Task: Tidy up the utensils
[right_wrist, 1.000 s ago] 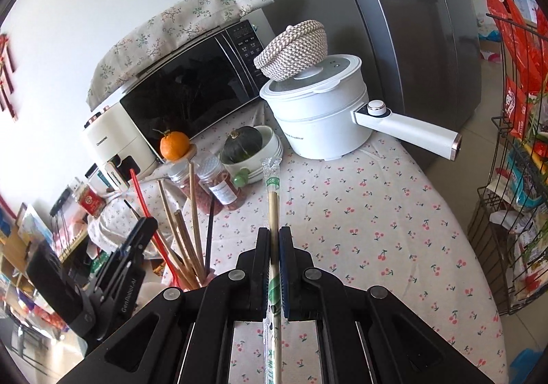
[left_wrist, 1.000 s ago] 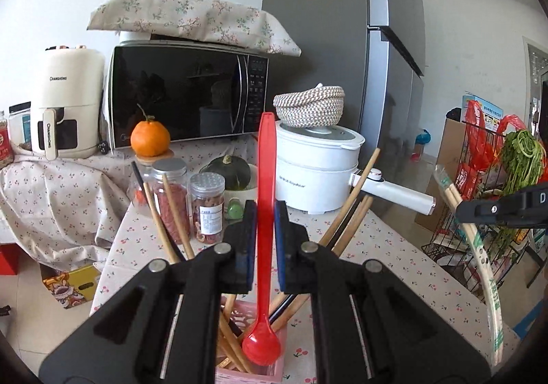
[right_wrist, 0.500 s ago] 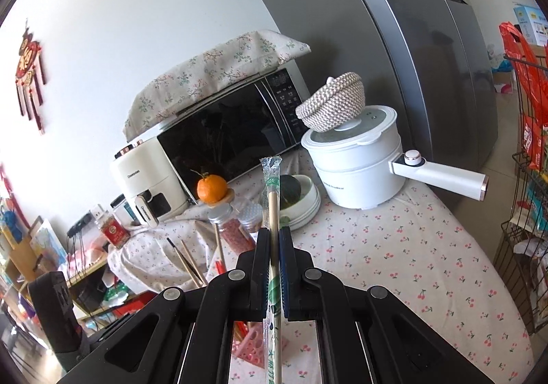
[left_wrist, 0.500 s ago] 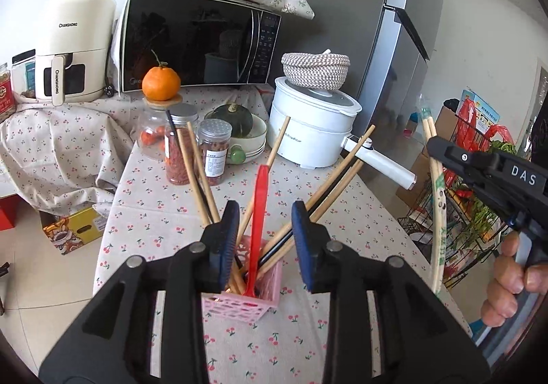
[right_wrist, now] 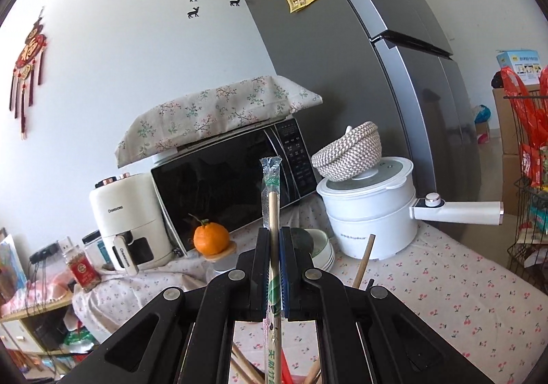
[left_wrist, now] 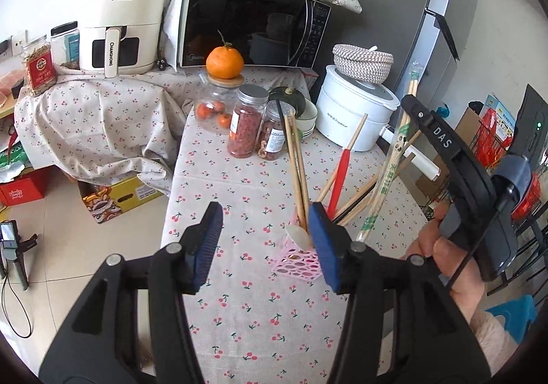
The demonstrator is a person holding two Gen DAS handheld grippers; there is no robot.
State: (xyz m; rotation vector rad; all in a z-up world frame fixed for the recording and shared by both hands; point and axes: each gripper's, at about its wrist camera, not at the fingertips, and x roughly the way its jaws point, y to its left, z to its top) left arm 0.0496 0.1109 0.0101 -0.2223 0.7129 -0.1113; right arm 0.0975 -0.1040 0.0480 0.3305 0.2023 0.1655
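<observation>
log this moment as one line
left gripper open, empty | right gripper shut on wrapped chopsticks | red spoon in pink holder

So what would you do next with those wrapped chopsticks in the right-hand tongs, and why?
Probably lower them into the pink holder. The right tongs are shut on the wrapped chopsticks, which hang tilted just above the holder, beside the red spoon and bare chopsticks already standing in it. The left tongs are open and empty.

Home kitchen, microwave, air fryer, grey fridge, electric pot, cherry-print tablecloth
</observation>
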